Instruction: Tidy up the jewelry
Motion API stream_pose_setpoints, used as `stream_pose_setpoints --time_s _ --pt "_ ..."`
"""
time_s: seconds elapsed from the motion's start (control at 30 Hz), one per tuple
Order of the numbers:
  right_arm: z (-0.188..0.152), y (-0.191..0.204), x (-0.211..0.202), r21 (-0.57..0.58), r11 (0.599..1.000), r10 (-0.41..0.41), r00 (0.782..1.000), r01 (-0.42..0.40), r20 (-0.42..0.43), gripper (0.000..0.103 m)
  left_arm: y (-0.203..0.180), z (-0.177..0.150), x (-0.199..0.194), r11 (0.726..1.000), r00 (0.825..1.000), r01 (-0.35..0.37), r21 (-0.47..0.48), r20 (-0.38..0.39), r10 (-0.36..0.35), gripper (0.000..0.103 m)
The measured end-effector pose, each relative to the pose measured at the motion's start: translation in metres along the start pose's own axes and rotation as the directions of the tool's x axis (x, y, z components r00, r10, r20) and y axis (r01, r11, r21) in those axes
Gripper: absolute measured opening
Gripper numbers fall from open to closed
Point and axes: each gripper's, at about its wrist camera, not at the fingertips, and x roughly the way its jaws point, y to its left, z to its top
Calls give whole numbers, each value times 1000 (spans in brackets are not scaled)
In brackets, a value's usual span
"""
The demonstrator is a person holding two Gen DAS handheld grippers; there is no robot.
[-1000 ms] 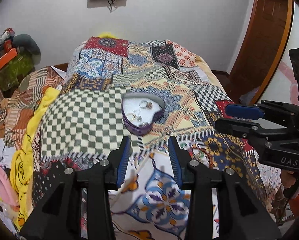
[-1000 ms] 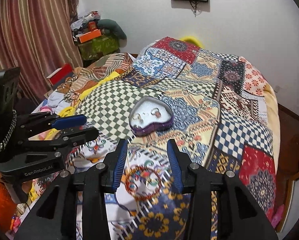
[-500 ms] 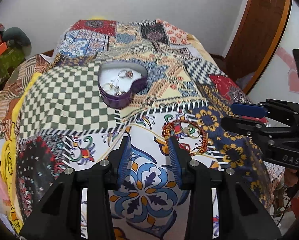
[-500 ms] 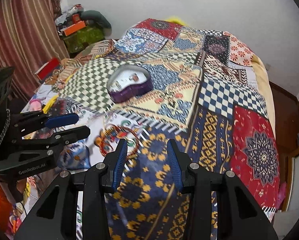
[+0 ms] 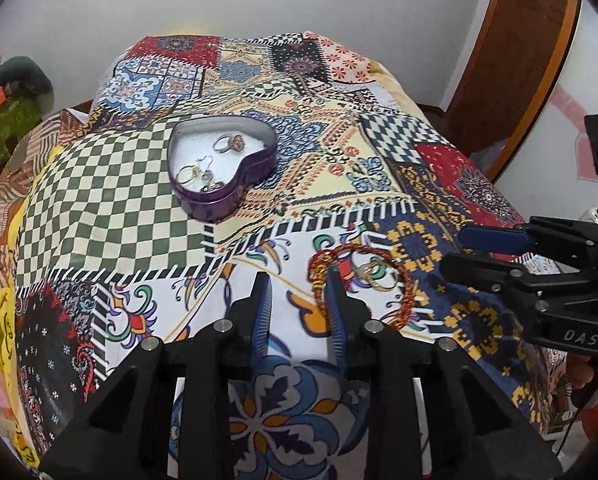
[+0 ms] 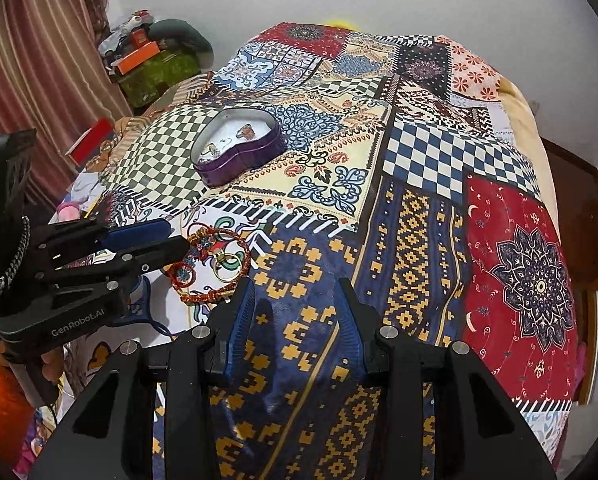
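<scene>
A purple heart-shaped tin (image 5: 223,168) sits open on the patchwork bedspread (image 5: 379,168) and holds several rings and earrings. It also shows in the right wrist view (image 6: 239,152). A red and gold bangle (image 5: 363,280) lies nearer on the spread, with gold rings (image 5: 379,278) inside its loop; the bangle also shows in the right wrist view (image 6: 215,264). My left gripper (image 5: 297,280) is open and empty, its right finger at the bangle's left edge. My right gripper (image 6: 297,288) is open and empty over the blue and yellow patch, right of the bangle.
Clutter and an orange box (image 6: 139,56) are piled at the bed's far left by a striped curtain (image 6: 39,80). A wooden door (image 5: 511,60) stands at the right. The bed edge drops off at the right (image 6: 555,240).
Both grippers moved closer to the bed. The left one now has the bangle beside its right finger; the right one shifted right of the bangle. Both stayed open.
</scene>
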Motion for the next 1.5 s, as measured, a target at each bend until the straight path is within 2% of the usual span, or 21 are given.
stream_pose_setpoints --time_s 0.1,0.2,0.37,0.57,0.73,0.87,1.17,1.4,1.43,1.5 --pt "-1 -2 0 8 1000 1 1000 -1 0 37 -5 2 4 1000 1000 14 12 -11 -14 14" --pt "-1 -5 -1 17 1000 4 1000 -4 0 37 -11 2 10 999 1000 -10 34 -15 11 4" --pt "-2 -5 -5 18 1000 5 1000 -5 7 38 -14 3 5 1000 1000 -2 31 10 2 4" --pt "1 -5 -7 19 1000 10 1000 -10 14 38 -16 9 -24 1000 996 3 31 94 -6 4" --pt "3 2 -6 -6 1000 26 1000 -26 7 37 -3 10 -51 1000 988 13 -6 157 -12 4" --pt "5 14 0 -53 998 35 999 -35 -6 37 11 8 -58 999 986 20 -34 169 -14 4" --pt "12 31 24 -132 990 33 998 -40 -52 37 40 -11 -47 997 992 -5 -83 124 15 4" --pt "15 43 35 -201 979 8 999 -15 -38 37 52 -28 -30 995 997 -27 -97 67 33 4" --pt "15 45 35 -206 978 7 999 -13 -34 36 53 -29 -29 995 997 -26 -100 64 33 4" --pt "14 47 36 -219 976 13 1000 -18 -27 25 53 -30 -30 994 997 -26 -102 67 33 4"
